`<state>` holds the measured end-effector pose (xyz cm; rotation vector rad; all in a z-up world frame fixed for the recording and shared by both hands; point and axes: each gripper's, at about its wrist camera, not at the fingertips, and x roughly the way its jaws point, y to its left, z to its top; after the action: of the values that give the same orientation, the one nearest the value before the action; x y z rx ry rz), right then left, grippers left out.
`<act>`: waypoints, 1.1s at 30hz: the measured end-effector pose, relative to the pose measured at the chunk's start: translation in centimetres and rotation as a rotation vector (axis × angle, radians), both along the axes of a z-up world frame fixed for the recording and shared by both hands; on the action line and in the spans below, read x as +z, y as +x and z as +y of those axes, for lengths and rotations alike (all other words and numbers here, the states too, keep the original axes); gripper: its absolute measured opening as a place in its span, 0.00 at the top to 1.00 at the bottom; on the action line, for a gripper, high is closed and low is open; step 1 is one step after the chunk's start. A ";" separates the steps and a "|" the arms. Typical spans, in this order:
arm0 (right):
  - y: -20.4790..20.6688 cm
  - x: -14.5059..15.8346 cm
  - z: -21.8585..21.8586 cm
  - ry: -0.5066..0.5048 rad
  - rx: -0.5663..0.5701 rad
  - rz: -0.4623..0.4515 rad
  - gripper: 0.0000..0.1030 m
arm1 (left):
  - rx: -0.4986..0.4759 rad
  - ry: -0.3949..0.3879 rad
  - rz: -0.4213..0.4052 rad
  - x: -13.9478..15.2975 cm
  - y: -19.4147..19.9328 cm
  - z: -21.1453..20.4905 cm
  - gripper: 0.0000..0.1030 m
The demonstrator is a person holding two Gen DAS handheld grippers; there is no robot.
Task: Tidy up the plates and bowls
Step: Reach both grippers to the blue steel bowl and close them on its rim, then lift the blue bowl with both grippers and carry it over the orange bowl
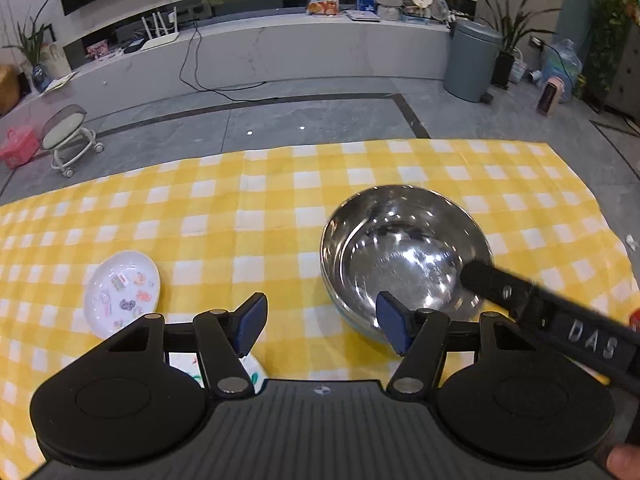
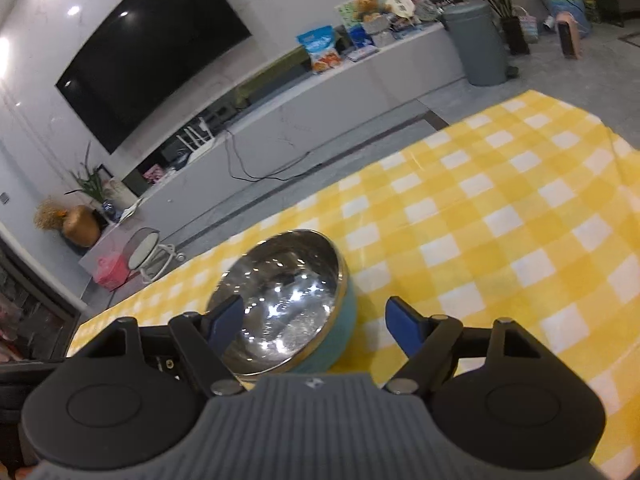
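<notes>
The light is indoor, even and moderately bright. Ceiling lamps make white glare spots on the wall (image 2: 48, 8) and inside the steel bowl (image 1: 404, 256). Shadows are soft. Fisheye distortion bends the far edge of the yellow checked cloth (image 1: 280, 208). The right wrist view is slightly blurred.

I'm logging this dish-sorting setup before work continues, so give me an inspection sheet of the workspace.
Surface: yellow checked cloth, lying flat.
Job's things: steel bowl, upright, teal outside; small white plate with printed pictures; another white dish partly hidden under the left hand-held gripper.
Clutter: nothing seen on the cloth.
Grippers: left hand-held gripper open, empty; right hand-held gripper open around the bowl's rim, pads not pressing.
Cables: black cable down the TV bench.
Surroundings: television, grey bin, wheeled stool.
</notes>
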<state>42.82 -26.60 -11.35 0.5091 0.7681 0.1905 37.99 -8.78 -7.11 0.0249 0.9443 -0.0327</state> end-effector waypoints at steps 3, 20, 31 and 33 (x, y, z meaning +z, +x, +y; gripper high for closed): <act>0.8 -0.8 0.1 -0.002 0.010 0.028 0.37 | 0.015 -0.002 0.014 -0.7 1.2 0.0 0.29; 3.2 -3.3 2.0 -0.047 -0.008 0.113 0.78 | 0.166 -0.179 0.151 -3.7 4.0 1.4 0.80; 1.4 -1.3 1.7 -0.085 -0.039 0.108 0.88 | 0.122 -0.157 0.092 0.4 1.9 1.2 0.88; 0.5 -0.1 1.6 -0.089 -0.044 0.094 0.88 | 0.114 -0.145 0.074 1.7 1.1 0.9 0.88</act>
<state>43.34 -24.95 -11.41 0.4523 0.8519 0.0912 39.10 -7.84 -5.45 -0.1652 1.0144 0.0036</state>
